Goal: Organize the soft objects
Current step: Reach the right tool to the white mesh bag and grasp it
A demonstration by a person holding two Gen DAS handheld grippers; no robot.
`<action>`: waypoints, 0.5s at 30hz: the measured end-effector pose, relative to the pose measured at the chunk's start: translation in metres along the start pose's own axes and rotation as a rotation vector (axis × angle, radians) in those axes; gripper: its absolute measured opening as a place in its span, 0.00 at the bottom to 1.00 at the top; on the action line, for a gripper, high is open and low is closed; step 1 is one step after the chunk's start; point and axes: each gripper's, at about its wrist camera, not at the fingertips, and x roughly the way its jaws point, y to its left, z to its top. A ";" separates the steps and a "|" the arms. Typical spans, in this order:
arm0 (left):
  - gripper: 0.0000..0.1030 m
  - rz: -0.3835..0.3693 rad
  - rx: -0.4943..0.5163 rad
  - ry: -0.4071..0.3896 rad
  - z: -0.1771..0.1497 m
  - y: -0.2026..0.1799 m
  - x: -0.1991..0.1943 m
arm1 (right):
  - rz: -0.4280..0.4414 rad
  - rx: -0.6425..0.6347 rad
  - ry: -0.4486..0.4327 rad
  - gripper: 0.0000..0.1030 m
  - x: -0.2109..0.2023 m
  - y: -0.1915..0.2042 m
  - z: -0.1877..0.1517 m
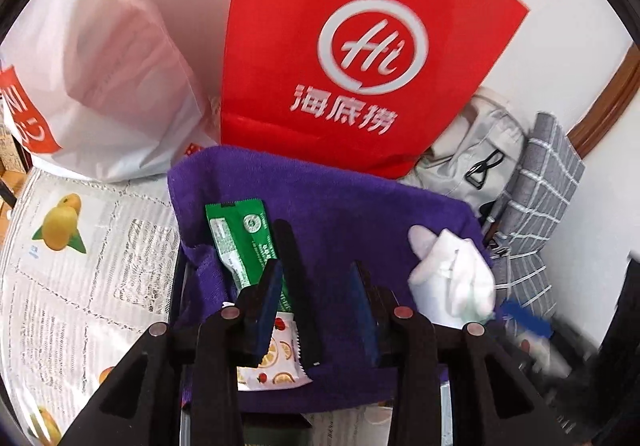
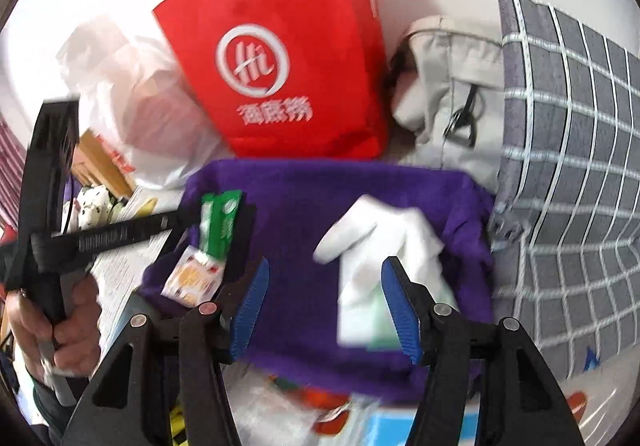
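Observation:
A purple towel (image 1: pixel 340 205) (image 2: pixel 320 197) lies spread out in front of both grippers. On its left part lie a green sachet (image 1: pixel 236 230) (image 2: pixel 222 221), an orange-print packet (image 1: pixel 276 358) (image 2: pixel 192 278) and a black toothed strip (image 1: pixel 296 278). A white glove (image 1: pixel 448 266) (image 2: pixel 380 230) rests on its right part, over a white and green pack. My left gripper (image 1: pixel 316 290) hovers open above the packets, gripping nothing. My right gripper (image 2: pixel 326 298) is open too; its right finger stands in front of the glove, and the pads do not press it.
Behind the towel stand a red paper bag (image 1: pixel 360 45) (image 2: pixel 280 65) and a white plastic bag (image 1: pixel 112 65). A beige cloth bag (image 2: pixel 452 85) and a grey checked cushion (image 2: pixel 568 165) crowd the right. A fruit-print tablecloth (image 1: pixel 60 221) lies left. A hand (image 2: pixel 68 318) holds a black handle.

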 end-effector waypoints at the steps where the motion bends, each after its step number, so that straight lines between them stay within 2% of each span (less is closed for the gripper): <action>1: 0.33 -0.004 0.005 -0.007 0.001 -0.002 -0.004 | 0.009 -0.003 0.017 0.57 -0.003 0.004 -0.009; 7: 0.33 -0.036 0.005 -0.048 -0.007 -0.010 -0.033 | 0.018 0.006 0.082 0.57 -0.016 0.023 -0.055; 8: 0.37 -0.039 0.008 -0.056 -0.010 -0.011 -0.039 | 0.021 0.004 0.091 0.57 -0.019 0.026 -0.061; 9: 0.45 -0.040 0.009 -0.066 -0.013 -0.011 -0.045 | 0.024 0.001 0.100 0.59 -0.021 0.030 -0.067; 10: 0.48 -0.042 0.011 -0.084 -0.020 -0.010 -0.053 | 0.028 0.000 0.113 0.65 -0.022 0.036 -0.075; 12: 0.49 -0.038 0.016 -0.097 -0.029 -0.008 -0.063 | 0.028 0.003 0.127 0.73 -0.022 0.043 -0.088; 15: 0.49 -0.008 0.008 -0.105 -0.047 0.003 -0.077 | 0.031 0.024 0.149 0.76 -0.018 0.053 -0.105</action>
